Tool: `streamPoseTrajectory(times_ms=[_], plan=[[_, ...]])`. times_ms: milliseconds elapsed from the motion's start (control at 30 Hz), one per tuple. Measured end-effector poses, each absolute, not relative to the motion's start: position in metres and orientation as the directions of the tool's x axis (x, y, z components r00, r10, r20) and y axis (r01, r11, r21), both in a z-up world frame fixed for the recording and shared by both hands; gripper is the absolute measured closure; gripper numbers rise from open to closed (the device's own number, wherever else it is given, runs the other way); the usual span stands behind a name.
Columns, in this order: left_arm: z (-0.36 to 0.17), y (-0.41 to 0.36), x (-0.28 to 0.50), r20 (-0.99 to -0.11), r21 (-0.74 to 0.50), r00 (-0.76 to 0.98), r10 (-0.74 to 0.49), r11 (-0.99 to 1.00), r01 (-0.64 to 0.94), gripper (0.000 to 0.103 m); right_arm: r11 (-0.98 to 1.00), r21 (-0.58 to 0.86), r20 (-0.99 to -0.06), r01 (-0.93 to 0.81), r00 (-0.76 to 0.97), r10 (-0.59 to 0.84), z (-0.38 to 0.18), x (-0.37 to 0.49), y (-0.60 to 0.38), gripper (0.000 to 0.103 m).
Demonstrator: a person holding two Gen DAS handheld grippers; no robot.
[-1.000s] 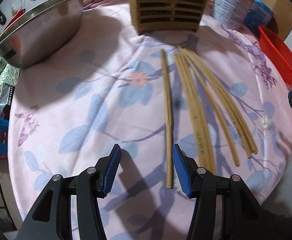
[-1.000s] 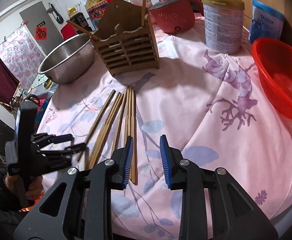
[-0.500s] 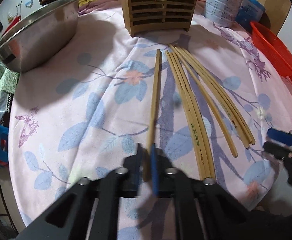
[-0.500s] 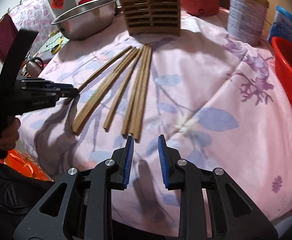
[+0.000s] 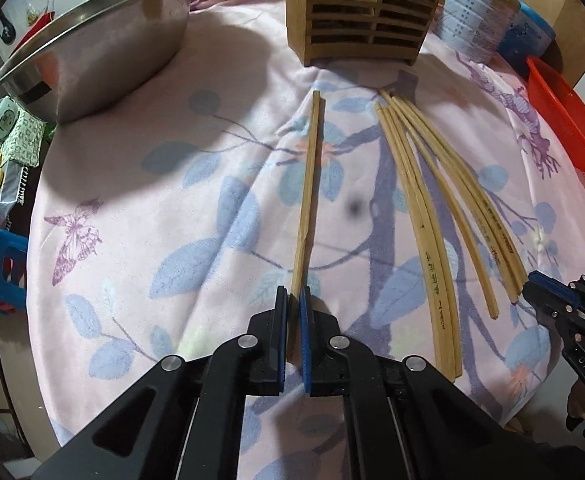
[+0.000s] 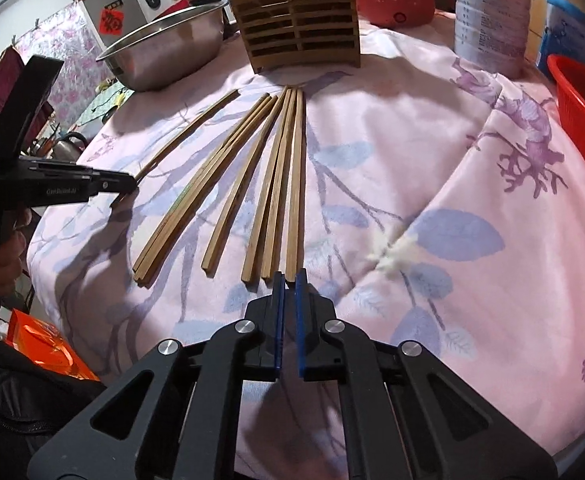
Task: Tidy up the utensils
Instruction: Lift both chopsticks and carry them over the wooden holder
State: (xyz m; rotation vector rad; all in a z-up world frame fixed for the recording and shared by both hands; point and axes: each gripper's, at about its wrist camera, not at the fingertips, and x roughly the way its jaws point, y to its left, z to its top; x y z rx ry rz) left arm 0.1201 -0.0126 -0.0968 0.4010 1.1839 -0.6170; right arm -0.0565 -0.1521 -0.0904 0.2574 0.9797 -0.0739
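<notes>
Left claw (image 5: 293,300) is clamped on the near end of one chopstick (image 5: 307,196), which lies apart from the loose bundle (image 6: 248,184) on my pink flowered cloth (image 6: 432,160). Right claw (image 6: 289,280) is closed at the near tip of the rightmost stick, whether pinching it I can't tell; wooden rack (image 6: 300,20) stands behind

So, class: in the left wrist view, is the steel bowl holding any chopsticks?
No: the steel bowl shows none, and the chopsticks lie on the cloth.
</notes>
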Motion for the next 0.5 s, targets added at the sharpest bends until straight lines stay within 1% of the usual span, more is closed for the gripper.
streamPoseTrajectory(times_ms=[167,267,367,500], plan=[[-0.097,-0.012,0.121,-0.94,-0.036,0.242,-0.239,0.777,0.629,0.096,0.958,0.208,-0.824,0.195,0.563,0.065,-0.086,-0.059,-0.155,0.098],[-0.089,-0.009,0.122,-0.936,-0.038,0.253,-0.246,0.783,0.621,0.097,0.968,0.152,-0.832,0.201,0.555,0.016,-0.079,-0.059,-0.155,0.098],[-0.07,-0.007,0.122,-0.927,-0.061,0.256,-0.273,0.784,0.617,0.097,0.972,0.139,-0.807,0.191,0.591,-0.001,-0.055,-0.058,-0.159,0.098],[-0.036,-0.007,0.12,-0.903,-0.03,0.321,-0.287,0.785,0.618,0.097,0.977,0.121,-0.753,0.177,0.658,-0.025,-0.02,-0.051,-0.166,0.098]])
